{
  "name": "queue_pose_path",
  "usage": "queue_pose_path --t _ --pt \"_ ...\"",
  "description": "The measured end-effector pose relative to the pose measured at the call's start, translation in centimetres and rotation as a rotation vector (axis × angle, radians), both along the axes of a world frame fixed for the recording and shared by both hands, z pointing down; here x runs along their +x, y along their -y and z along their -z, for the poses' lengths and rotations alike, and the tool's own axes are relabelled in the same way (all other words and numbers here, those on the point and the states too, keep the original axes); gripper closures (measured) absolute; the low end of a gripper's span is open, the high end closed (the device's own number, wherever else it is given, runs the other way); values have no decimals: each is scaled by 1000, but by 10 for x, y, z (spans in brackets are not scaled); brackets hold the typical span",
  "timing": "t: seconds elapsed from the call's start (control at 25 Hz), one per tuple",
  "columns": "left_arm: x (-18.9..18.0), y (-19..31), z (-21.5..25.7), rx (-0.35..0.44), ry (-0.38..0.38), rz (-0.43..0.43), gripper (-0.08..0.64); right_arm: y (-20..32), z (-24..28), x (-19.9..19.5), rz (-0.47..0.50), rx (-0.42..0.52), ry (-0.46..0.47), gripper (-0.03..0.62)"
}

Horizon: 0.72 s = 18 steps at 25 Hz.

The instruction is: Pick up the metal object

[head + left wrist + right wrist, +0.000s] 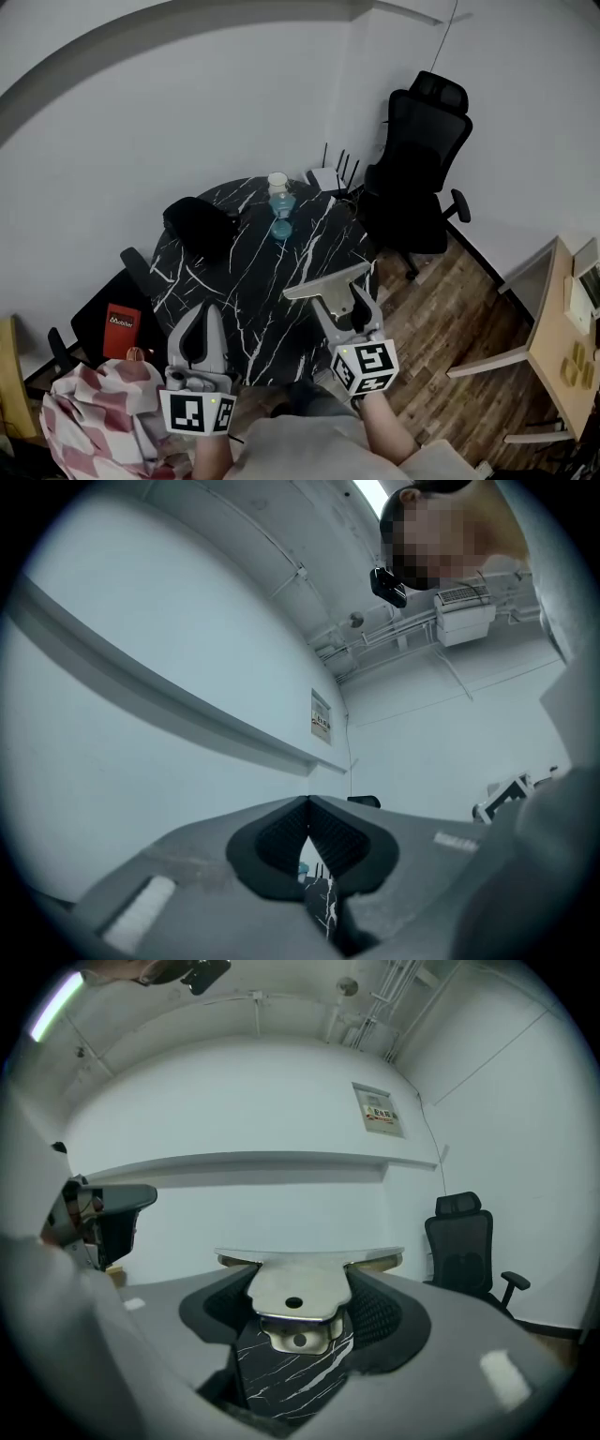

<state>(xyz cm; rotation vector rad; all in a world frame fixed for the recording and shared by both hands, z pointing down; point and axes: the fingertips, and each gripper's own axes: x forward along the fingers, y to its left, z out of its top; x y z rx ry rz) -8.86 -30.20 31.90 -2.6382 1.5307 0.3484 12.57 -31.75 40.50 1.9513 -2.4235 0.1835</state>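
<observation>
Silvery, the flat T-shaped metal bracket (328, 279) hangs over the black marble round table (234, 272) at its five o'clock edge, in the right gripper (345, 307). Held only by its stem, it could twist loose. In the left gripper view, the left gripper (308, 808) is closed and empty. In the right gripper view, wide-set jaws clamp the bracket's stem.

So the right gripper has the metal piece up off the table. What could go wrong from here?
1. The right gripper pinches only the narrow stem of the metal object. The wide crossbar overhangs both jaws, so the smooth metal could pivot or slip.
2. It hangs near the edge of the black table, so a drop might hit the tabletop or the wooden floor.
3. Swung forward, the crossbar could clip the bottle.
</observation>
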Motion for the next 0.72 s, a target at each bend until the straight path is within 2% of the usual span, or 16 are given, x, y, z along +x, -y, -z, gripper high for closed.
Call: queue_pose_path --t 0.72 --pt "0 -30 22 60 -15 -54 560 -49 48 16 -113 131 -9 296"
